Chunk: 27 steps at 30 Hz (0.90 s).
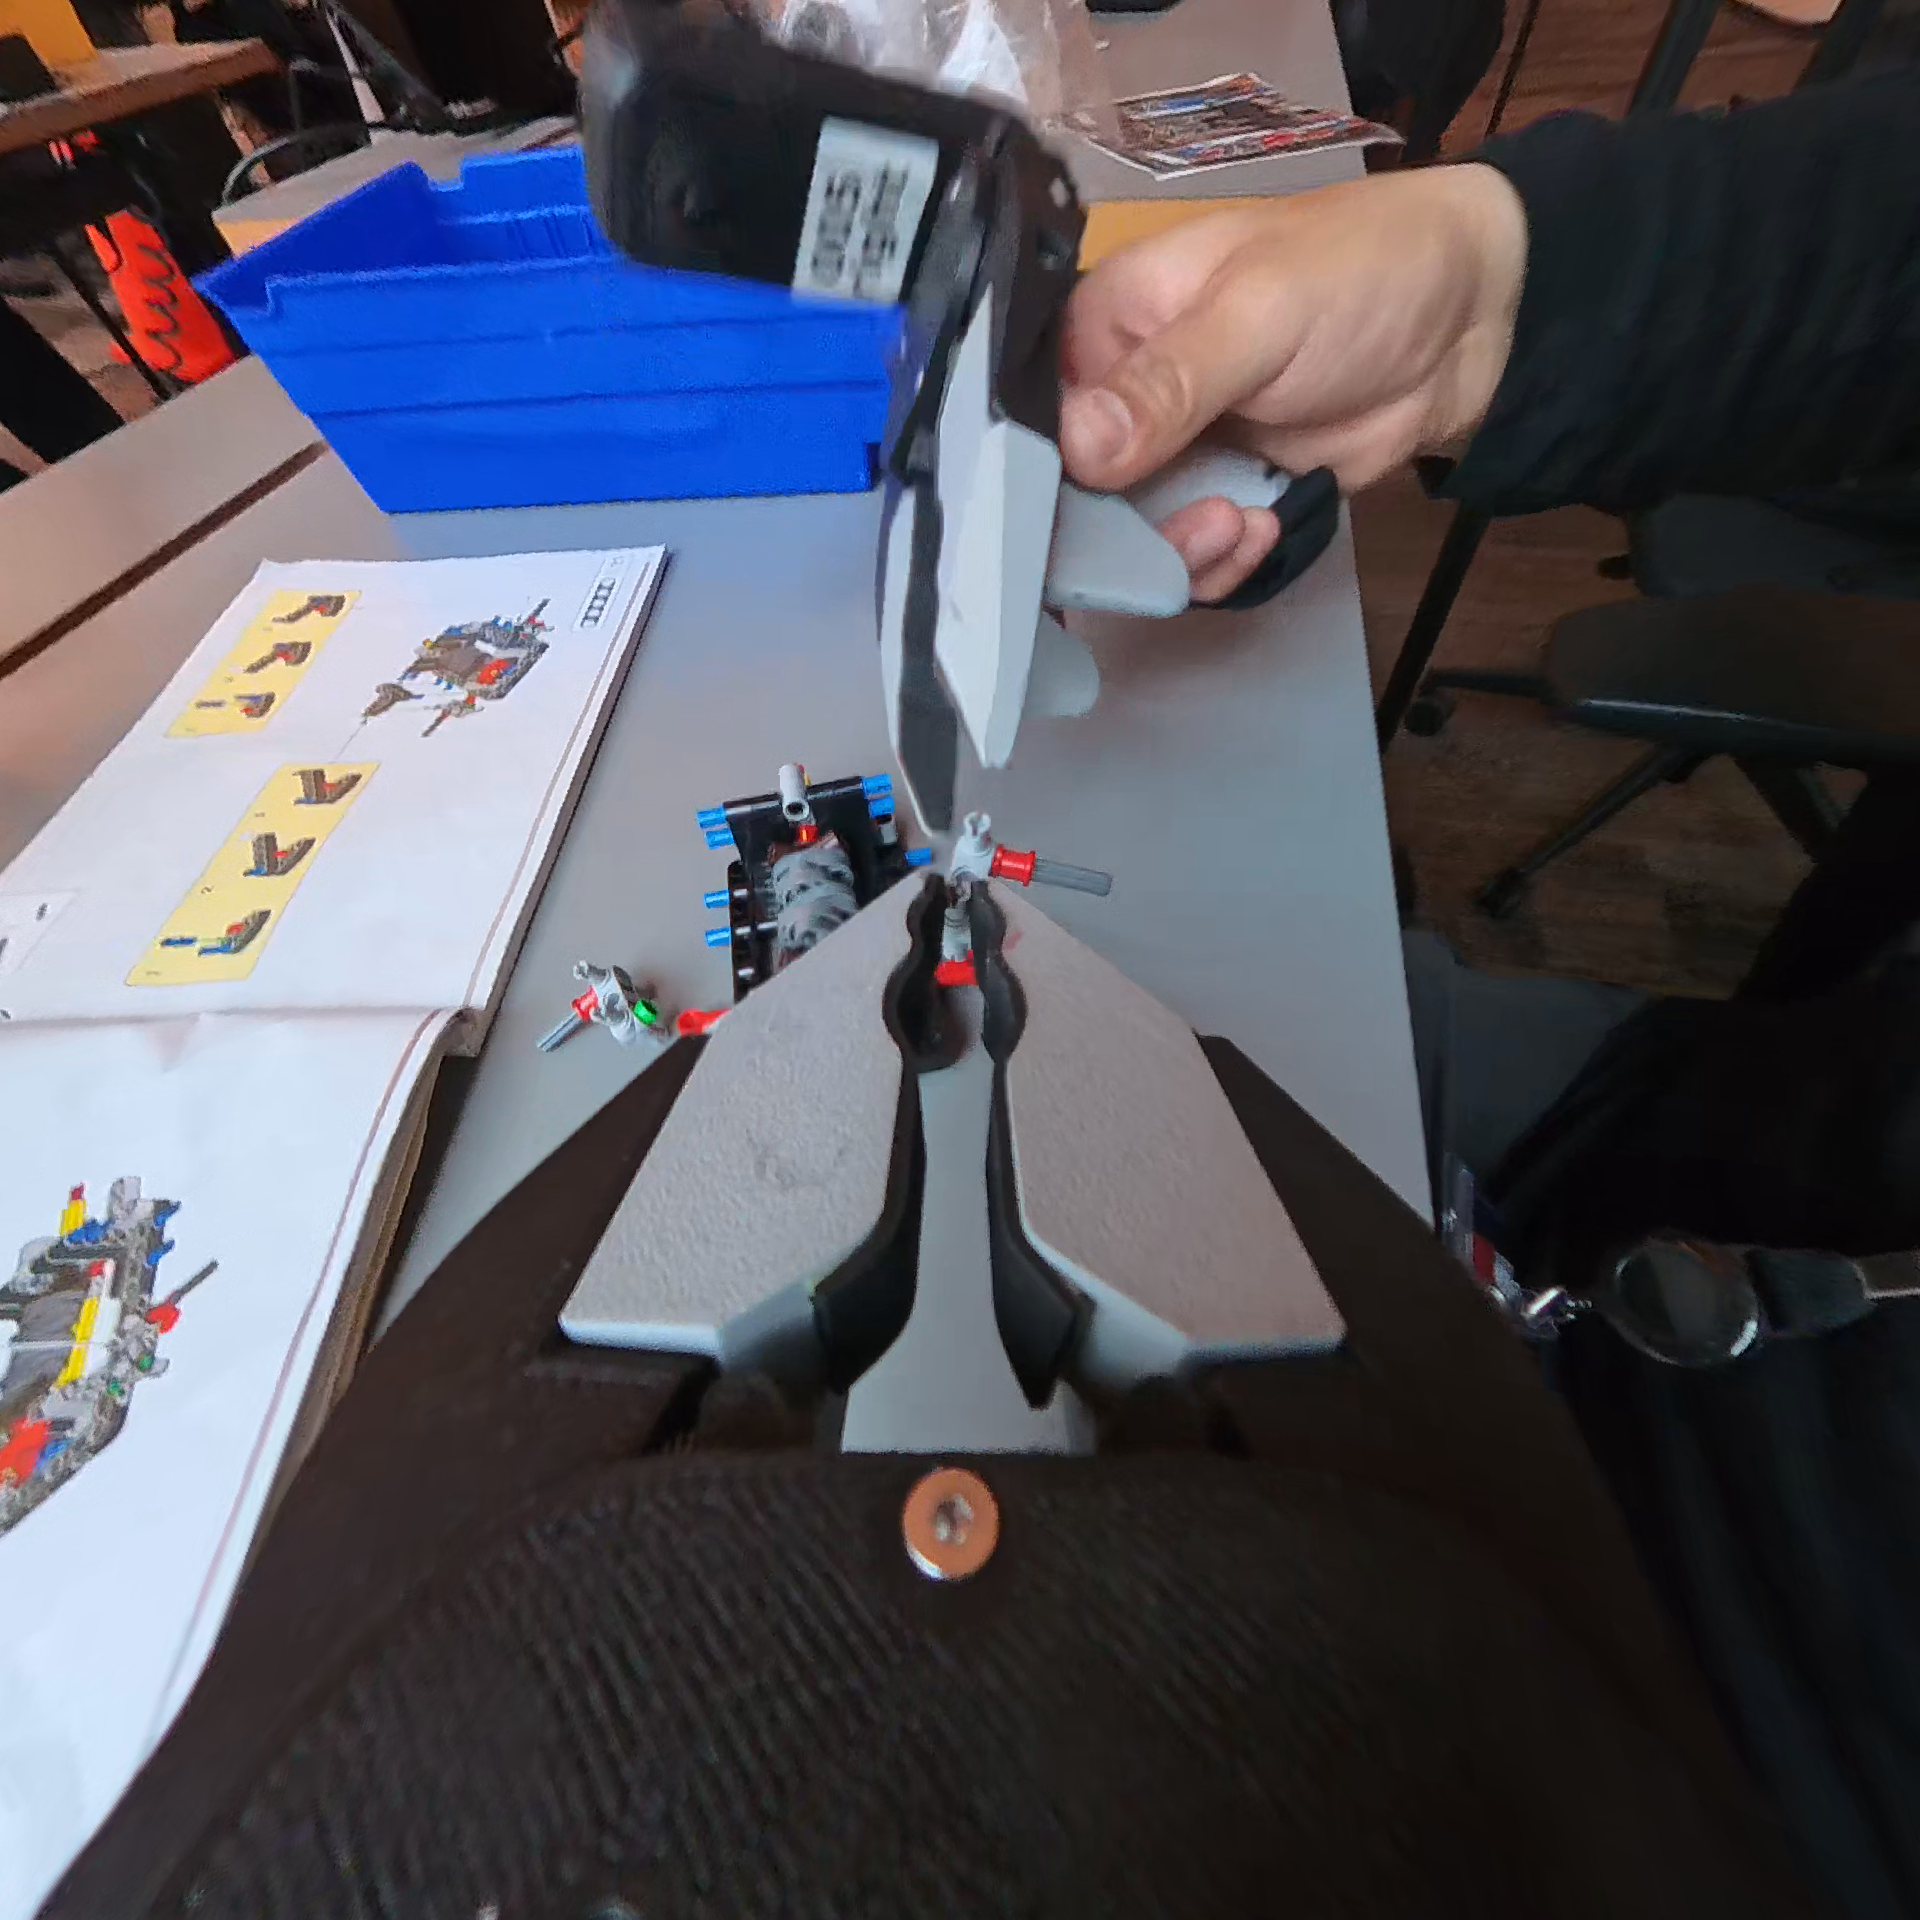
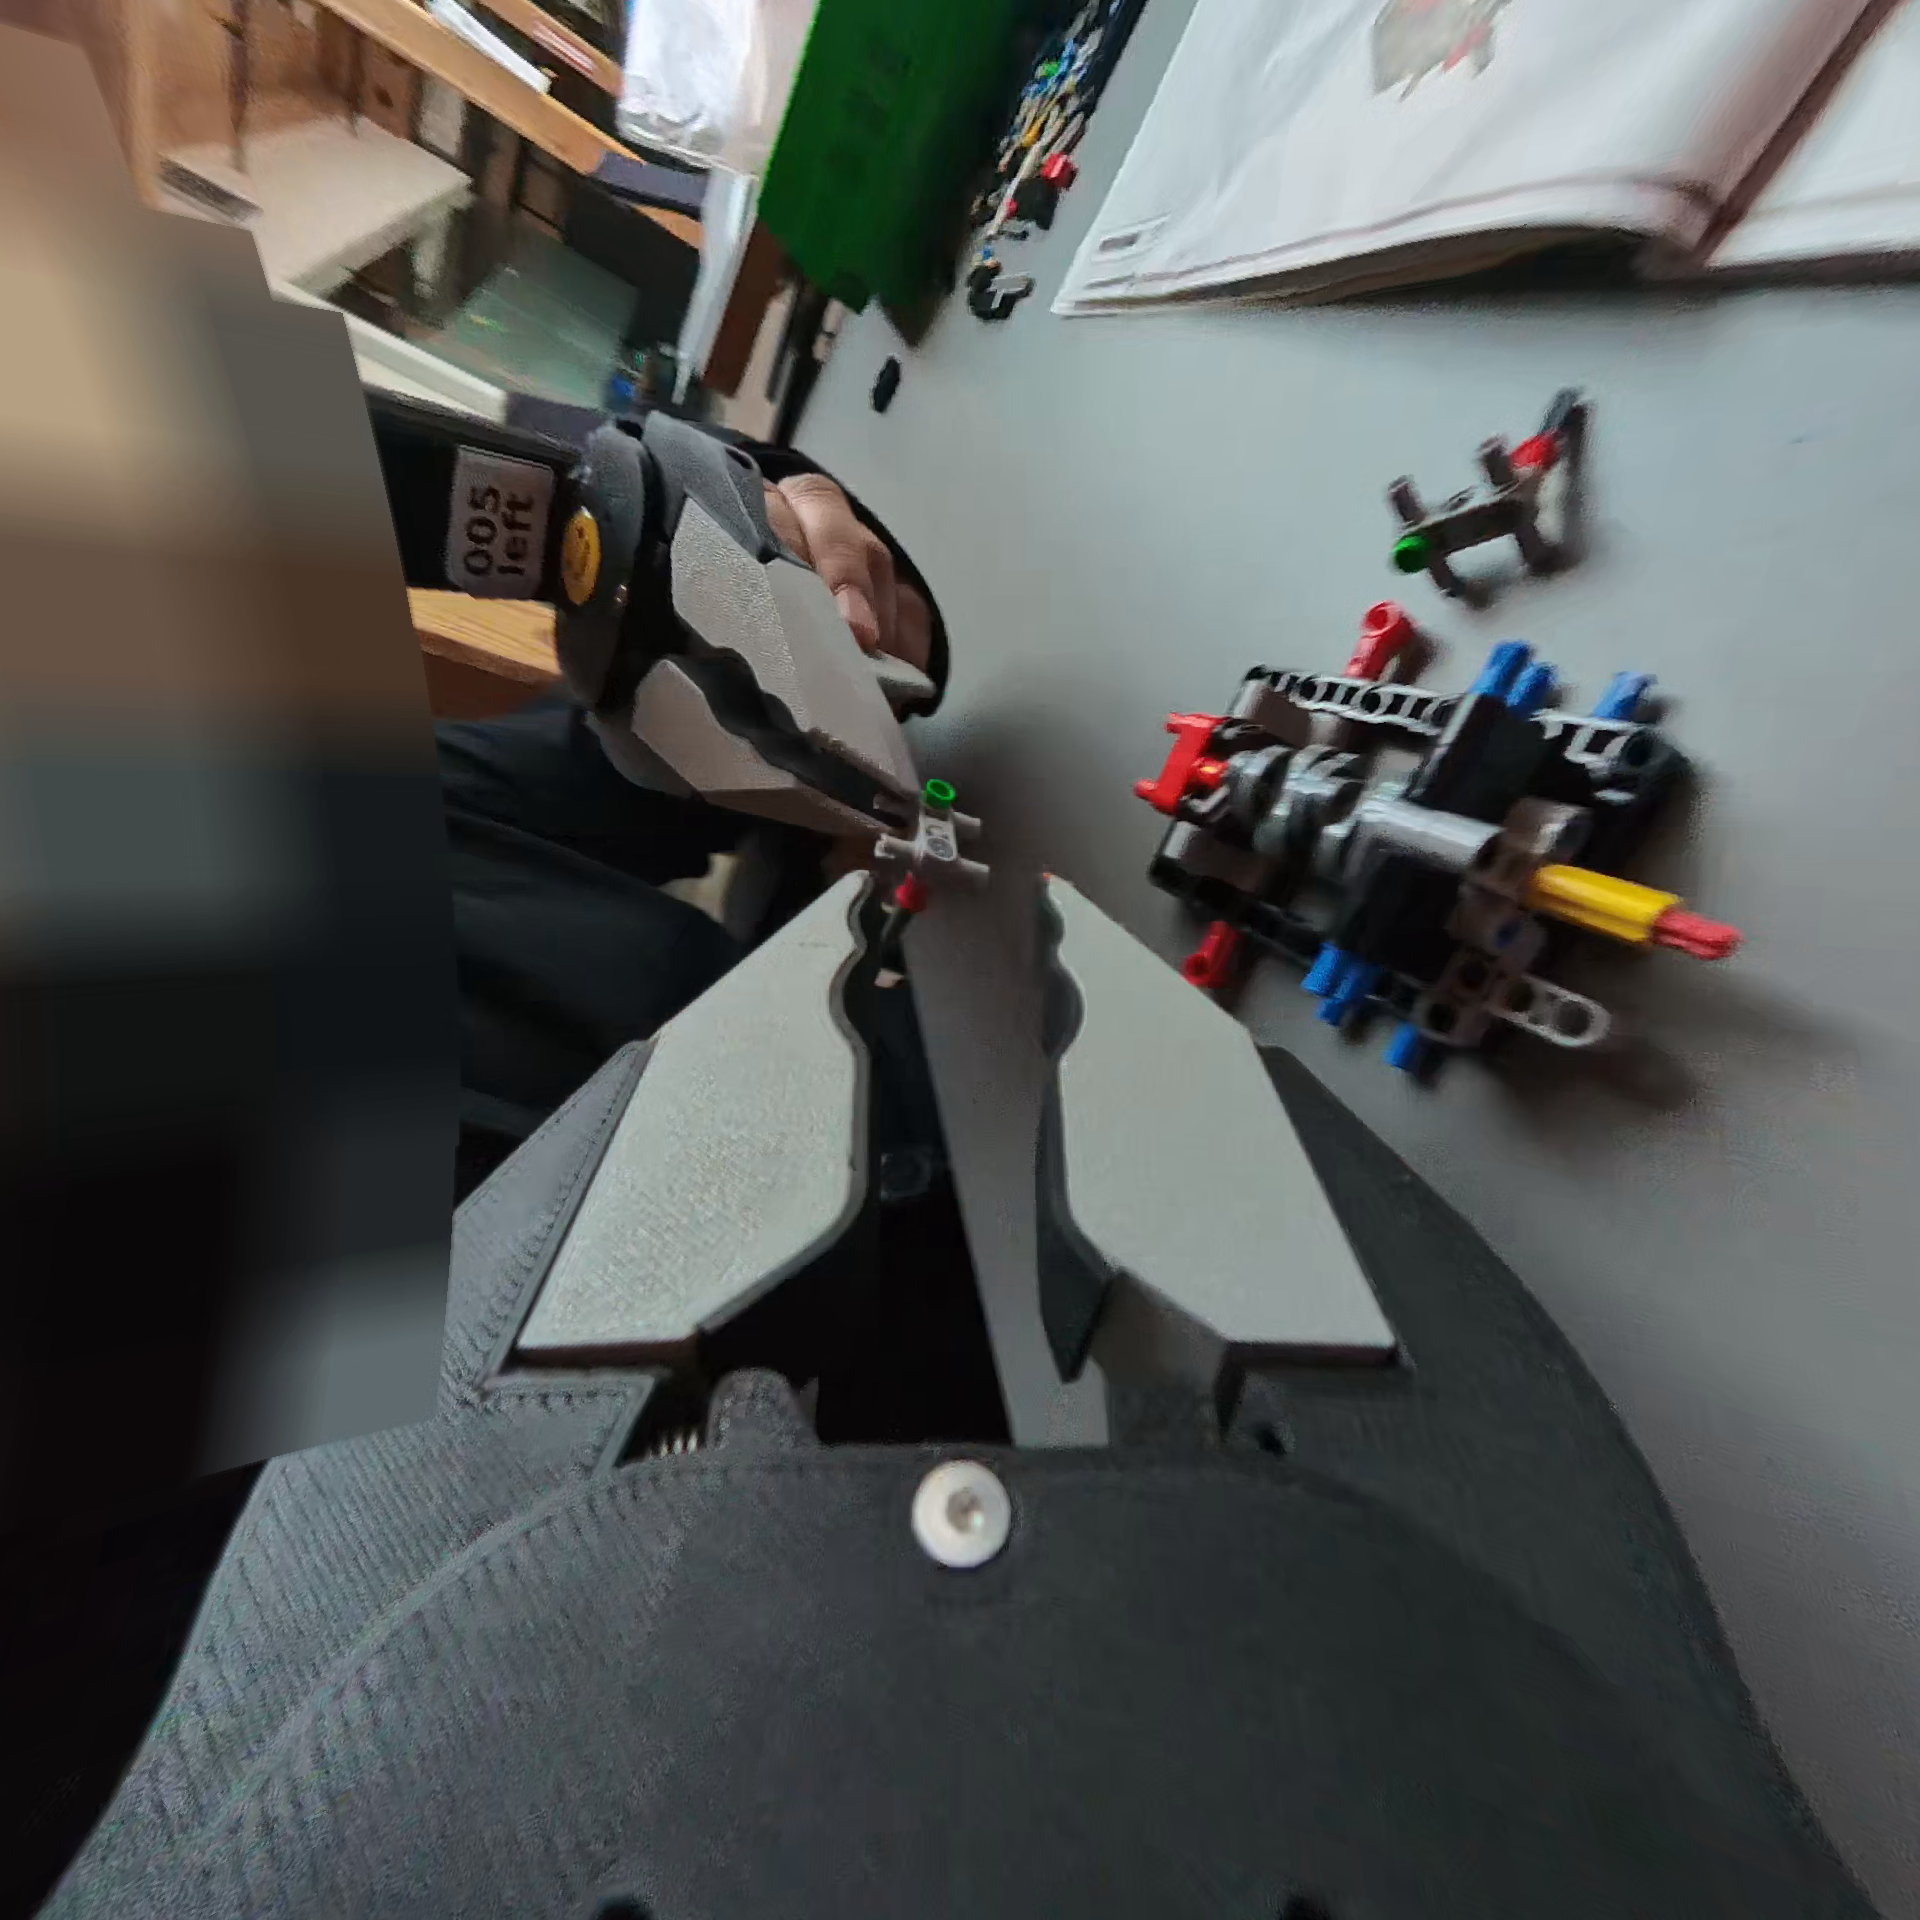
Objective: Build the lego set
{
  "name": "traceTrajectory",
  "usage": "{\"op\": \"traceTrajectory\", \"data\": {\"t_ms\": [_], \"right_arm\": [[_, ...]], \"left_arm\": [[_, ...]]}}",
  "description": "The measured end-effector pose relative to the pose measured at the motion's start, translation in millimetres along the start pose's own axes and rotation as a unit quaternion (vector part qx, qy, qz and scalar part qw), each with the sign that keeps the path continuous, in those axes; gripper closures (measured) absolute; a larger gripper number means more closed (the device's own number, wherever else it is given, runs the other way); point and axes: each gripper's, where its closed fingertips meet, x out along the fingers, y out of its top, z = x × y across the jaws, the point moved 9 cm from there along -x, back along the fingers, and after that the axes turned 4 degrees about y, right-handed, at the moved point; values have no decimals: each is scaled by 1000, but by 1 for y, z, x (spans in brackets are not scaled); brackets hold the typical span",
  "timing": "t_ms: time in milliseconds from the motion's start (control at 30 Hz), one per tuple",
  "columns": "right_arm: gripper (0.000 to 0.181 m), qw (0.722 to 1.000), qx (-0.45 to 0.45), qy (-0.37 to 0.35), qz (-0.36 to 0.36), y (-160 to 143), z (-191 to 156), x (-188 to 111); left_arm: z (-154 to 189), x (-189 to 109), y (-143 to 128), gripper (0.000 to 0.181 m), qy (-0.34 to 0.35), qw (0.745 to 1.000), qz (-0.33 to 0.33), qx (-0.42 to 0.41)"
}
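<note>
My left gripper [image 1: 956, 904] is shut on a small grey connector piece [image 1: 992, 860] with a red bush and a grey axle, held above the grey table. In the right wrist view the piece [image 2: 935, 840] also has a green pin, at the left gripper's tip [image 2: 894, 810]. My right gripper [image 2: 956, 883] is open, its fingertips on either side of that piece, just short of it. From the left wrist view it [image 1: 940, 816] comes down from above. The black frame assembly [image 1: 800, 883] with blue pins lies on the table just behind; it also shows in the right wrist view [image 2: 1434, 852].
A second small grey, red and green subassembly [image 1: 613, 1013] [image 2: 1486, 509] lies beside the frame. The open instruction booklet [image 1: 312, 790] lies to the left. A blue bin [image 1: 561, 343] stands behind. A green bin [image 2: 873, 135] and loose pieces [image 2: 1018, 177] sit farther off. The table edge [image 1: 1382, 831] is on the right. The grippers are tip to tip, or close to it.
</note>
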Motion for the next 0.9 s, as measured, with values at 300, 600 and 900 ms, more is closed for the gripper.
{"op": "traceTrajectory", "data": {"t_ms": [300, 600, 900], "right_arm": [[145, 967, -192, -167, -4, 7, 35, -56], [154, 981, -170, -91, -37, -11, 38, -19], [158, 965, -209, -145, -58, -18, 22, -15]], "left_arm": [[17, -4, -23, 179, -18, 1000, -22, -4], [21, -1, -30, 178, 11, 997, -69, 42], [8, 0, -35, 179, 18, 995, -98, 3]]}}
